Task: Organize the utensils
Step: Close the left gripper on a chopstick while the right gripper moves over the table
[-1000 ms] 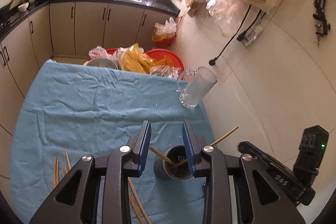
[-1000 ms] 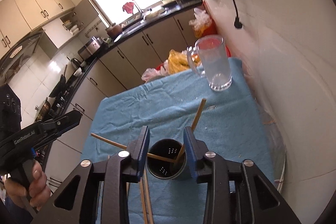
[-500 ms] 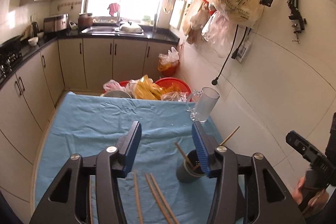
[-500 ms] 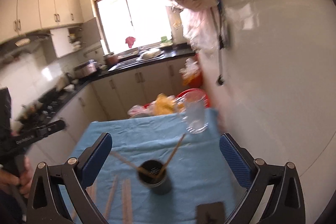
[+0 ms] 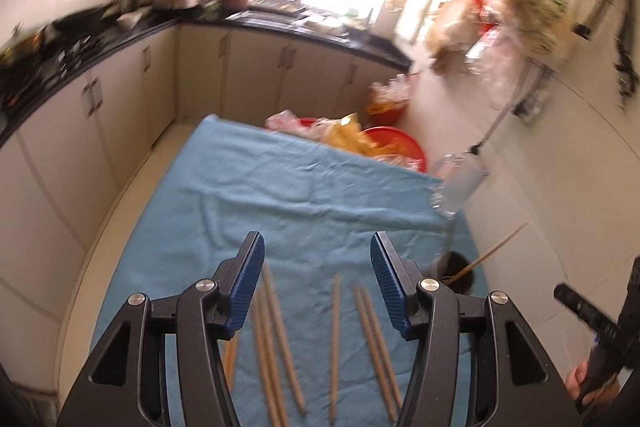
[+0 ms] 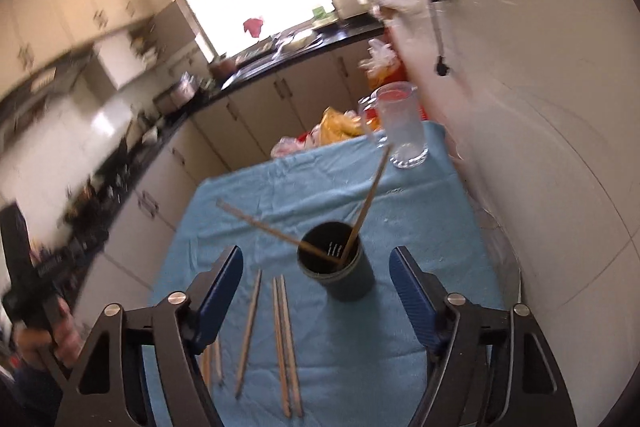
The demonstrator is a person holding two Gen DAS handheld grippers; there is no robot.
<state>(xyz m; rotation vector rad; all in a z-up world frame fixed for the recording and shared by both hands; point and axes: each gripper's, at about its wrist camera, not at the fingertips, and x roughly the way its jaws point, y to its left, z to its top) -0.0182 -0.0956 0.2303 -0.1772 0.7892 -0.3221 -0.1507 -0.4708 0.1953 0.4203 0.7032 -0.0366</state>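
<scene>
Wooden chopsticks [image 5: 335,343]: several loose on the blue cloth [image 5: 280,203] of the counter, near edge; two already stand crossed in the dark holder [image 6: 338,269] at right. My left tool [image 5: 316,287]: wide, empty, above the loose sticks. My right tool [image 6: 316,291]: wide, empty. Advice: lower the left tool over one stick, grip mid-length, avoid pinching neighbours.

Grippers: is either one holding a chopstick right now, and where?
No. Left hand-held gripper and right hand-held gripper are both open, holding nothing.
</scene>
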